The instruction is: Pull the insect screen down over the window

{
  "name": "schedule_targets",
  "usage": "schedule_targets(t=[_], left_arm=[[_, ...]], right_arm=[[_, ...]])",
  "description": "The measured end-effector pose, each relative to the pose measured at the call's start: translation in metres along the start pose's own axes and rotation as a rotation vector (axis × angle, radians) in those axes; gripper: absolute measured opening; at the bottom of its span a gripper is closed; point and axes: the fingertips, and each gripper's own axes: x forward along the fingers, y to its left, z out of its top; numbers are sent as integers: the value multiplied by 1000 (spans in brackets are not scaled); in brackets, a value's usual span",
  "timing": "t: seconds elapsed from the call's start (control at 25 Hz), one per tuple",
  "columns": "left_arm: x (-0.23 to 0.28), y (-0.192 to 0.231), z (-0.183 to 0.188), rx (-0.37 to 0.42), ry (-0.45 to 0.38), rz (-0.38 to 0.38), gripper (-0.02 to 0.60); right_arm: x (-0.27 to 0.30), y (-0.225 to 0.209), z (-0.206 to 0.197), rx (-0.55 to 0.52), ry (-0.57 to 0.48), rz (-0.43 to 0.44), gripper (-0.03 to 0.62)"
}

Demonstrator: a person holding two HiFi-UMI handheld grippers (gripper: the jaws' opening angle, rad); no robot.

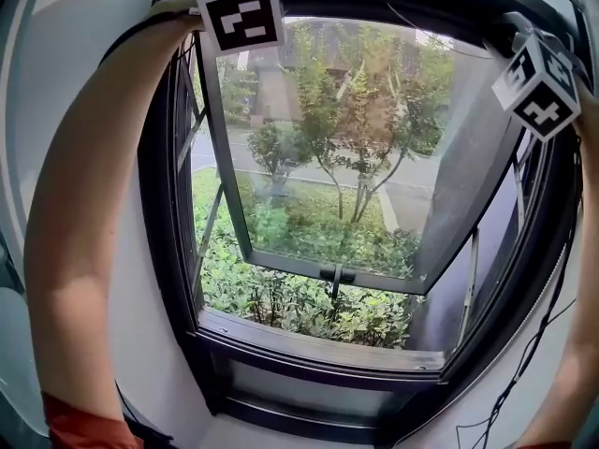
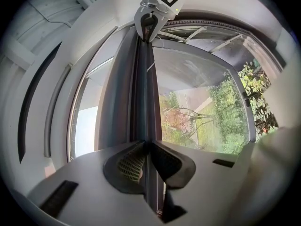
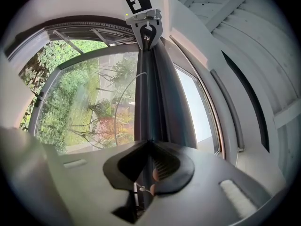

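Observation:
The insect screen's dark pull bar point(image 2: 143, 93) lies along the top of the window opening, and none of the mesh is drawn down. My left gripper point(image 2: 146, 147) is shut on one end of the bar. My right gripper point(image 3: 149, 145) is shut on the other end of the bar point(image 3: 153, 98). Each gripper view shows the other gripper at the bar's far end: the right gripper point(image 2: 149, 25) and the left gripper point(image 3: 146, 32). In the head view only the marker cubes show, left cube point(image 1: 241, 9) and right cube point(image 1: 538, 84), both raised at the top of the frame.
The glass sash point(image 1: 332, 274) is swung outward on its stays, with shrubs and a road beyond. The dark sill point(image 1: 318, 340) runs below. A black cable point(image 1: 524, 363) hangs by the right frame. A thin cord point(image 3: 123, 93) loops by the bar. Bare forearms flank the opening.

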Motion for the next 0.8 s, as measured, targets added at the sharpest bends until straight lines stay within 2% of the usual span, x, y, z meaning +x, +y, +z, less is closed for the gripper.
schedule_targets(t=[0.32,0.8], left_arm=[[2,1,0,-47,24,-63,43],[-2,-4,0,-21,51,-44,29]], right_arm=[[-1,-1,-1,-10,12,-9,40],[-4,7,-1,-5,22,6,34]])
